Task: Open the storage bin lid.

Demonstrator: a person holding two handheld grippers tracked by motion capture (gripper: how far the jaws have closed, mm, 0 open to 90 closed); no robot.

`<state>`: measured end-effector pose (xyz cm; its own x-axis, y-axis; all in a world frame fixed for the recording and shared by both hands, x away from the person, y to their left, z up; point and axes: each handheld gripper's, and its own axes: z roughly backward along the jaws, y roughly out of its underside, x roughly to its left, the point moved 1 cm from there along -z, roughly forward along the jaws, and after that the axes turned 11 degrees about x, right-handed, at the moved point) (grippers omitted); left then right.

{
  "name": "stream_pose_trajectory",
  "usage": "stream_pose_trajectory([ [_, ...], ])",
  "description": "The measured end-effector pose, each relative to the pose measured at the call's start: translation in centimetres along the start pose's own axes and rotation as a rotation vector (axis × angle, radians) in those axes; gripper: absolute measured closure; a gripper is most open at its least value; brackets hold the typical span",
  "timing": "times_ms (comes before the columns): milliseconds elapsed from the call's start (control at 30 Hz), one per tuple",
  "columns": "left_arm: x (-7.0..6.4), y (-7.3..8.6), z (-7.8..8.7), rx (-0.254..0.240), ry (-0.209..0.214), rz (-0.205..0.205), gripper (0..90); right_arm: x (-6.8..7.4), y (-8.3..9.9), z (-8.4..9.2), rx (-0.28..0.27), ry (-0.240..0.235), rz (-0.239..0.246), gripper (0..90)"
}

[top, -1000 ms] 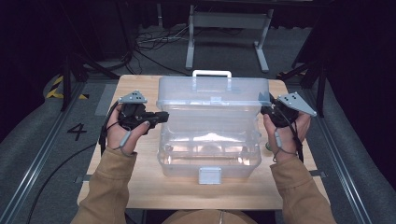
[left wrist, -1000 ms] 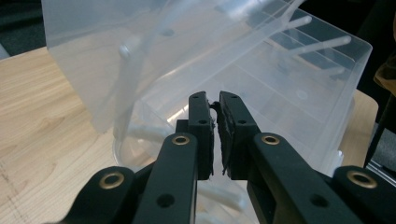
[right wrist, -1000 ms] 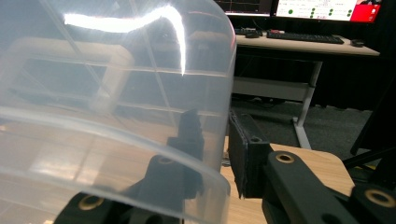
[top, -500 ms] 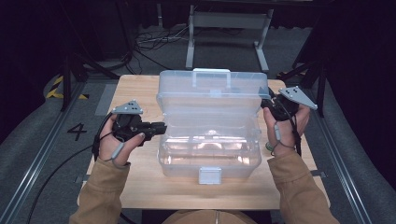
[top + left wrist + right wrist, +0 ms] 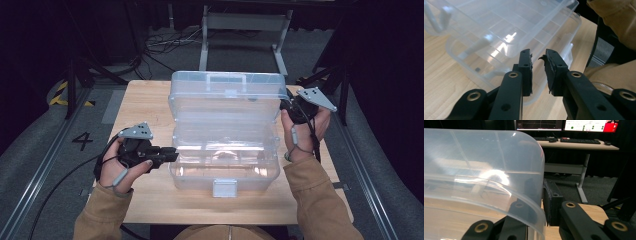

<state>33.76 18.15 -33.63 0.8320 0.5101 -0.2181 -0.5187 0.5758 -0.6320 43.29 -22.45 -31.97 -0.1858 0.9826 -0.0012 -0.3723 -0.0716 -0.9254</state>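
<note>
Pinching the lid rim with my right claw props it open, while my left claw, slightly parted and empty, has just been opening beside the clear box.

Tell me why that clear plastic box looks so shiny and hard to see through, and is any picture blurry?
High view: lamp glare streaks the clear plastic box, and the room around the table is dark. Left gripper view: bright reflections on the box lid; the near jaws look soft. Right gripper view: the curved lid edge sits close to the lens, hazy with a white glare patch, veiling one jaw.
</note>
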Motion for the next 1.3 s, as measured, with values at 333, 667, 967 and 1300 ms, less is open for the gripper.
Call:
stream_pose_trajectory([
  [333, -0.5, 0.0, -1.9, 0.066, 0.033, -0.051, 70.2, -0.3, -0.5, -0.6, 0.022, -0.014, -0.006, 82.3],
  [667, -0.8, 0.1, -4.5, 0.151, 0.076, -0.096, 66.3, -0.6, -0.7, -1.0, 0.033, -0.031, -0.012, 81.6],
  [967, -0.7, 0.5, -6.3, 0.211, 0.113, -0.083, 66.2, -0.7, -0.9, -1.3, 0.039, -0.044, -0.016, 81.0],
  [1300, -0.5, 1.1, -8.5, 0.255, 0.092, -0.078, 70.4, -1.0, -1.3, -1.8, 0.053, -0.054, -0.016, 80.7],
])
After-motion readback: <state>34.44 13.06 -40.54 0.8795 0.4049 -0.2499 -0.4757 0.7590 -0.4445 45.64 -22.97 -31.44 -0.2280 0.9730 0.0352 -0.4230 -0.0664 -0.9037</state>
